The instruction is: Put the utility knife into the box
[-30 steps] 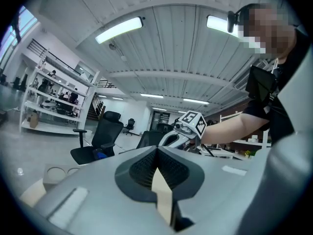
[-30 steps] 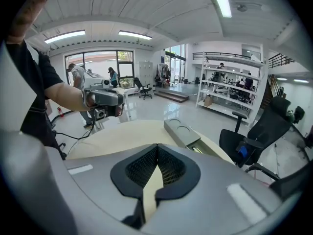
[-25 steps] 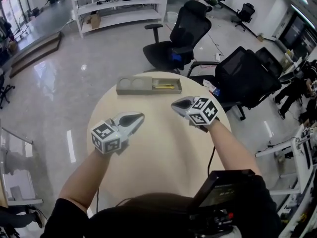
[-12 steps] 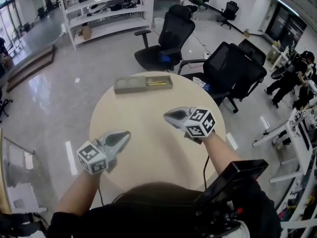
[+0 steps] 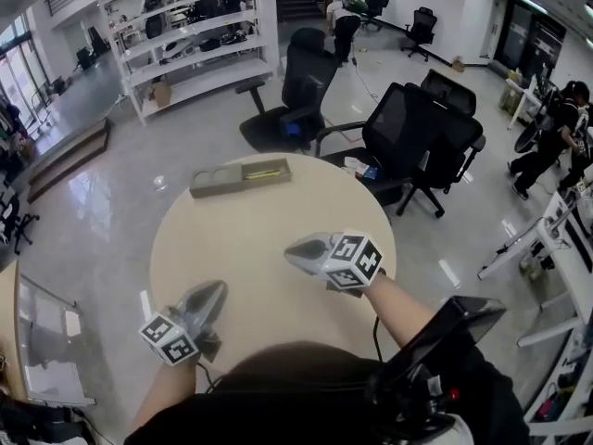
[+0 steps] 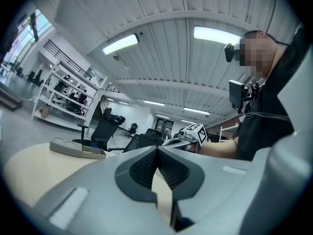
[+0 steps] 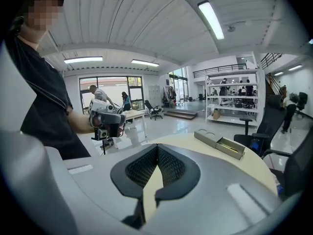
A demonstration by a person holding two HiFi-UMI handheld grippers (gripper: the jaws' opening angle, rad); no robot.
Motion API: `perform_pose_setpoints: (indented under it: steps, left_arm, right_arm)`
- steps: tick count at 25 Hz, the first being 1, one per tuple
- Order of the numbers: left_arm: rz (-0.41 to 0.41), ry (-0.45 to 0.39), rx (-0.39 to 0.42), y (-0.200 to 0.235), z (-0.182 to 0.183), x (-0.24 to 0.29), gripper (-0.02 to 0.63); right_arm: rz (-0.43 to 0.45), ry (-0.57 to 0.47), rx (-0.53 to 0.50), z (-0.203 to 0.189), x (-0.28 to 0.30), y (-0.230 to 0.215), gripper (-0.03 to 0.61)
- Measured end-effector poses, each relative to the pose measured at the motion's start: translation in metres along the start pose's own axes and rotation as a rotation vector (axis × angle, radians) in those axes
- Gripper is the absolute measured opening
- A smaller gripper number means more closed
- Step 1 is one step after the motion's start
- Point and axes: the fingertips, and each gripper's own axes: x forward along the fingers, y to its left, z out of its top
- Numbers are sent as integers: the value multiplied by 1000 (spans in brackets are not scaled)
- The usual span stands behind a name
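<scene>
Knife's in the box, both grippers empty

The yellow utility knife (image 5: 264,172) lies in the long right-hand compartment of the grey box (image 5: 215,181), which sits at the far edge of the round tabletop (image 5: 250,239), upper left of centre in the head view. The left gripper (image 5: 217,288) hangs at the lower left with its jaws pressed together on nothing. The right gripper (image 5: 290,245) is near the middle, jaws also together and empty. Both are well apart from the box.
</scene>
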Motion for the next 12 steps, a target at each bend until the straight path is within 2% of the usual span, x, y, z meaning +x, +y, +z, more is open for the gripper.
perform_pose_setpoints:
  steps: [6,12]
  left_arm:
    - [-6,23,2,-59,-18,23,-2]
    - [-46,6,27,-65,-6,20,-2]
  right_arm:
    - [43,-70,10,-19,-47,20,14]
    - [10,-117,34,-11,-50,35,14]
